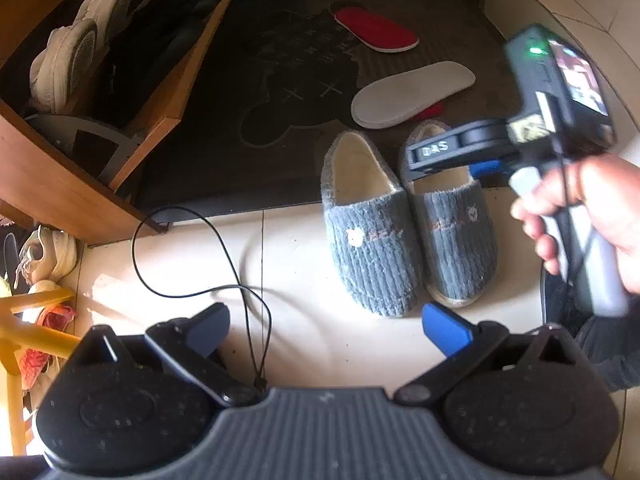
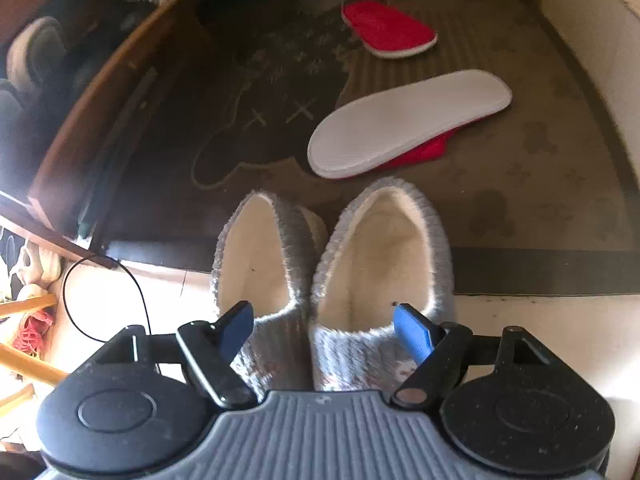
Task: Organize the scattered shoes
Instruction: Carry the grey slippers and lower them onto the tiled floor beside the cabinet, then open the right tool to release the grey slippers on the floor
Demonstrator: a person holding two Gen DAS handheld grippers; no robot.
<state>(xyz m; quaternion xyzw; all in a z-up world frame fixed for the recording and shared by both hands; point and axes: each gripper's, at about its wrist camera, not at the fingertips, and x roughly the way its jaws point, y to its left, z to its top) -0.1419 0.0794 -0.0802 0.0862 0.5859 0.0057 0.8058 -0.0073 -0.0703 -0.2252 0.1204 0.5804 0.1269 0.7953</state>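
Your grey slippers (image 2: 332,280) sit paired, touching side by side, heels on the dark doormat (image 2: 540,216) edge. Your right gripper (image 2: 324,328) hangs above them, jaws apart, holding nothing; your left gripper (image 1: 324,328), near, is equally spread and empty. Red slippers (image 2: 388,28) lie scattered beyond.

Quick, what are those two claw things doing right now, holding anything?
Left gripper: open, holding nothing.
Right gripper: open above the grey slippers, gripping nothing.
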